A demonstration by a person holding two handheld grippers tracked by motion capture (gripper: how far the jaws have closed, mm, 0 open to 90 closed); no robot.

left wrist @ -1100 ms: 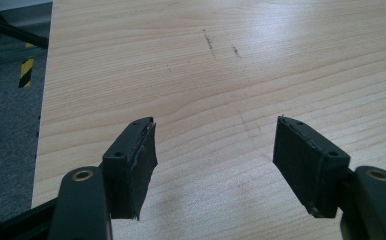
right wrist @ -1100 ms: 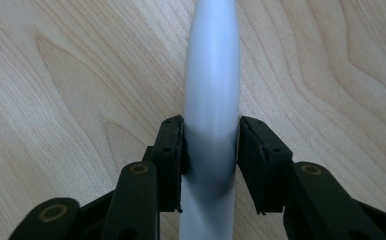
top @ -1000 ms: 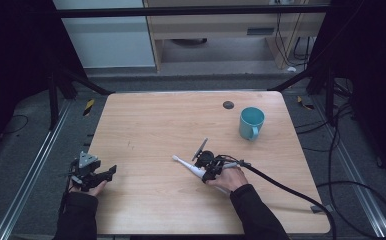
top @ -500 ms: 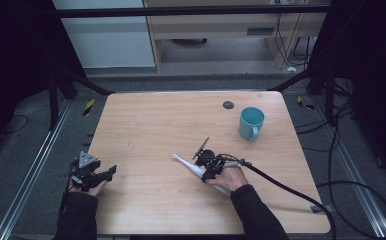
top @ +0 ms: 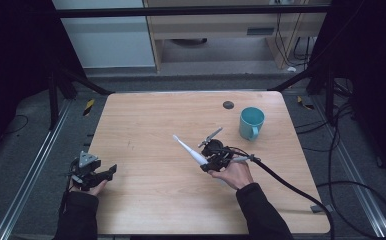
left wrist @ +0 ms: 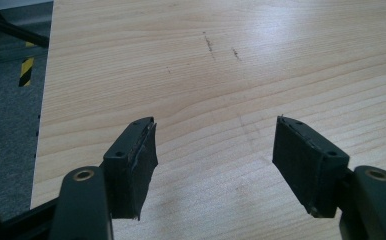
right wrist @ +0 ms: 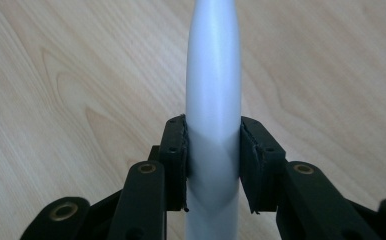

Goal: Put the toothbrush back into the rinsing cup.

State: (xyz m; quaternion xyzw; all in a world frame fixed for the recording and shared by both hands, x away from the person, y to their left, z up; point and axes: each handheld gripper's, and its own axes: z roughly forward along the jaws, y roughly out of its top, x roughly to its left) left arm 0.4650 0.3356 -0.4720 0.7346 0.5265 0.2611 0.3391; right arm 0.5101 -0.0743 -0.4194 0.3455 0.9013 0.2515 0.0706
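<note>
Now, mug [top: 251, 122]: teal, upright, contents unseen.
Right gripper [top: 204, 161]: near mug, clamping a white toothbrush [top: 190, 152].
Left gripper [left wrist: 215, 148]: jaws spread wide.

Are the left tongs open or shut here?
Open: the left tongs show a wide gap between the jaws, with bare table behind.

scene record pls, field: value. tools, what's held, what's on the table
surface: wooden table
left tool: open, nothing between the jaws, at the table's near-left edge
right tool: shut on white toothbrush-like handle, near table centre
handle direction: tapered end points to the far left in the high view
teal mug: upright, handle toward the person, far right of the table, apart from the right tool
dark round spot: on the table, beyond the mug, to its left
</note>
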